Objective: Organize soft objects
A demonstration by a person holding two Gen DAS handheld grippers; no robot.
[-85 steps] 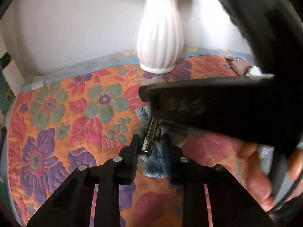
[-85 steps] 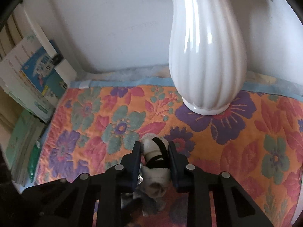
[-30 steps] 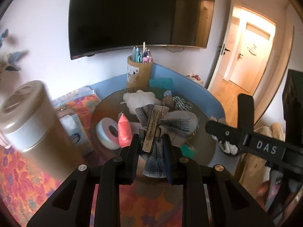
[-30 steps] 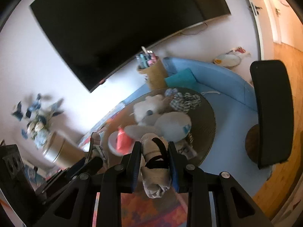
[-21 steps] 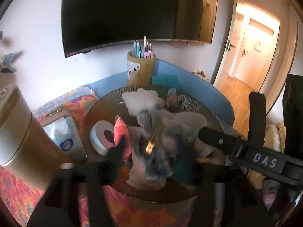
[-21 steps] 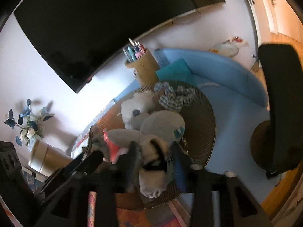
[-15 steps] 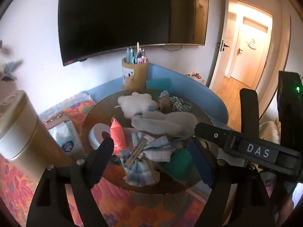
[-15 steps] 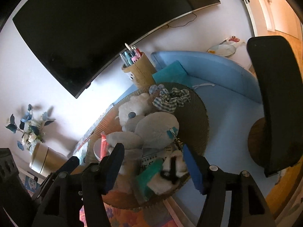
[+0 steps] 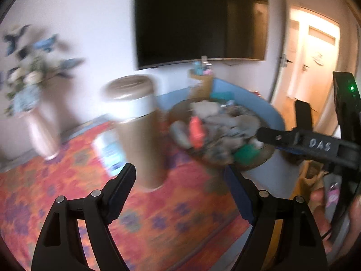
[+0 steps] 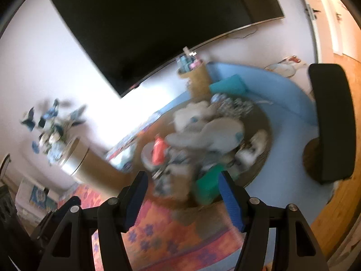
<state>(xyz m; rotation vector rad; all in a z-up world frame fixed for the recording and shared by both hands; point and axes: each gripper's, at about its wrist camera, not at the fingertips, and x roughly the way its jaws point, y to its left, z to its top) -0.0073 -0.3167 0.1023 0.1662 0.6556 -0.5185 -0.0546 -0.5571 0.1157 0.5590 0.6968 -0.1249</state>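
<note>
Currently the soft objects (image 10: 203,133) lie heaped in a round wicker tray (image 10: 266,122), blurred in both views: a pale grey plush lies across the top of the heap, a white fluffy piece behind it, a checked fabric piece toward the far rim, a teal item (image 10: 207,185) at the near edge, and an orange-red piece (image 10: 159,149) standing up on the left of the pile; further detail cannot be resolved through the motion blur. Left wrist view shows the same tray (image 9: 268,153) with the heap (image 9: 221,131) on it, the red piece (image 9: 196,132) near its left side. Left gripper (image 9: 180,180) has its fingers spread wide with nothing between them, above the floral orange cloth (image 9: 158,214) and apart from the tray. Right gripper (image 10: 182,192) likewise stands wide with nothing gripped, its blue-padded fingers framing the near edge of the tray. From the left wrist view the right gripper's body (image 9: 315,146), marked DAS, reaches in from the right over the tray's edge, and the right hand (image 9: 327,214) shows at the lower right. A tan cylindrical canister with a pale band and brown lid (image 9: 137,124) stands on the cloth left of the tray; a white vase with blue flowers (image 9: 38,103) is further left. Behind the tray stands a pen holder (image 10: 196,76) on a blue surface (image 10: 282,90), under a wall-mounted dark screen (image 10: 158,22). A black chair back (image 10: 331,117) is at the right
</note>
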